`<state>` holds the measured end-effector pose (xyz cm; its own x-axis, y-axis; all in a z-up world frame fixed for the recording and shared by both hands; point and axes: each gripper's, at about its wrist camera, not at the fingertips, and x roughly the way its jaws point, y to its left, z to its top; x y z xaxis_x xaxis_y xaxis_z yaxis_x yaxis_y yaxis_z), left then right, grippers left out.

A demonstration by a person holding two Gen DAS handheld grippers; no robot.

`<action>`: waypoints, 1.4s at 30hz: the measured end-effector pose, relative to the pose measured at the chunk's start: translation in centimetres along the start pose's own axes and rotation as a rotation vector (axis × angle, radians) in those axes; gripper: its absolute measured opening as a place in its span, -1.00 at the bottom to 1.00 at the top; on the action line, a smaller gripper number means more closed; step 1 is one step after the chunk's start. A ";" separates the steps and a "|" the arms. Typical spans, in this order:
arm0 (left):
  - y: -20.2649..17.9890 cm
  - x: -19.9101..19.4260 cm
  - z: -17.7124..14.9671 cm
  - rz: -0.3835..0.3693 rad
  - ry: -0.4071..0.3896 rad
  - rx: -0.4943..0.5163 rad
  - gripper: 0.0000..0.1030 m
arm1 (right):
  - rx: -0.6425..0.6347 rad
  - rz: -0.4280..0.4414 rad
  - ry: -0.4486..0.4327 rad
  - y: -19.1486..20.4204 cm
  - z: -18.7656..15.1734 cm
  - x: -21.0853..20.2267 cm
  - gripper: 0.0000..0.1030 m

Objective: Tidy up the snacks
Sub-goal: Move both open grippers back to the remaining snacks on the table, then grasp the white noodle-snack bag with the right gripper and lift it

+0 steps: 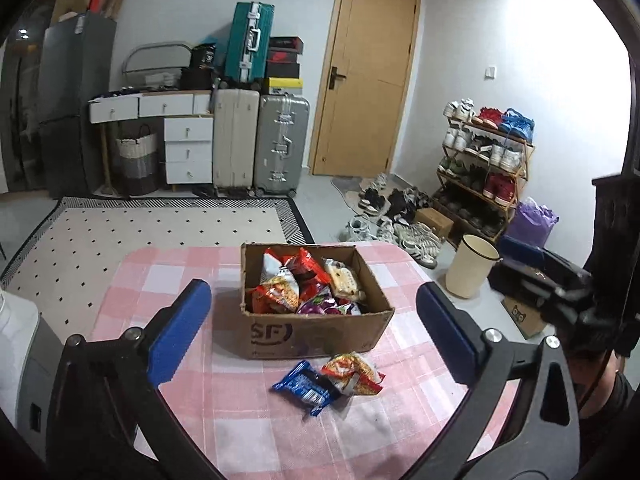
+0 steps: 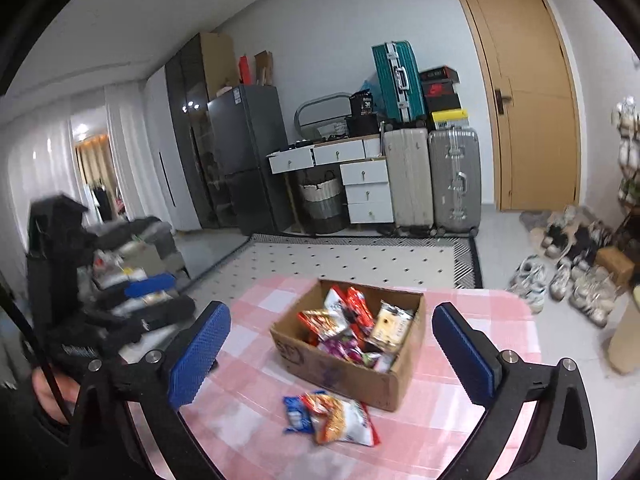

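Observation:
A brown cardboard box (image 1: 320, 330) (image 2: 344, 380) stands on the pink checked tablecloth (image 1: 248, 412) (image 2: 256, 424), holding several snack packets (image 1: 304, 284) (image 2: 352, 328). In front of the box lie a blue packet (image 1: 306, 388) (image 2: 296, 414) and an orange-red packet (image 1: 356, 372) (image 2: 344, 420), touching each other. My left gripper (image 1: 314, 312) hovers over the near side of the table, wide open, with nothing between its blue pads (image 1: 180, 332). My right gripper (image 2: 332, 348) is likewise wide open and empty, its pads (image 2: 464, 356) framing the box from above. Each gripper shows at the edge of the other's view.
Beyond the table lies a dotted rug (image 1: 152, 224), with suitcases (image 1: 280, 144), white drawers (image 1: 188, 152) and a dark fridge (image 1: 72, 108) along the wall. Right of the table are a cream bin (image 1: 472, 264), scattered shoes (image 1: 396, 216) and a shoe rack (image 1: 480, 160).

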<state>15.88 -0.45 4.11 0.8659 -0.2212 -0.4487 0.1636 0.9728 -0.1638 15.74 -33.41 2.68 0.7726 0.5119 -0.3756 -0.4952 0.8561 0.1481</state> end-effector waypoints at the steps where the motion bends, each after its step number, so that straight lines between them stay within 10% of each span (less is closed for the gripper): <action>1: 0.0 -0.4 -0.6 0.001 -0.004 0.003 0.98 | -0.010 -0.003 -0.003 0.1 -0.5 0.0 0.99; 14: 0.4 1.8 -8.1 0.051 0.030 -0.044 0.98 | 0.039 0.004 0.082 1.6 -10.7 1.5 0.99; 42: 2.8 12.5 -18.4 0.070 0.191 -0.069 0.98 | 0.157 0.006 0.296 -1.7 -15.8 10.9 0.99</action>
<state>18.51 -1.80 -18.10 0.7676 -0.1686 -0.6183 0.0677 0.9807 -0.1833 18.77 -30.42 -16.16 0.6099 0.4933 -0.6202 -0.4137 0.8657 0.2817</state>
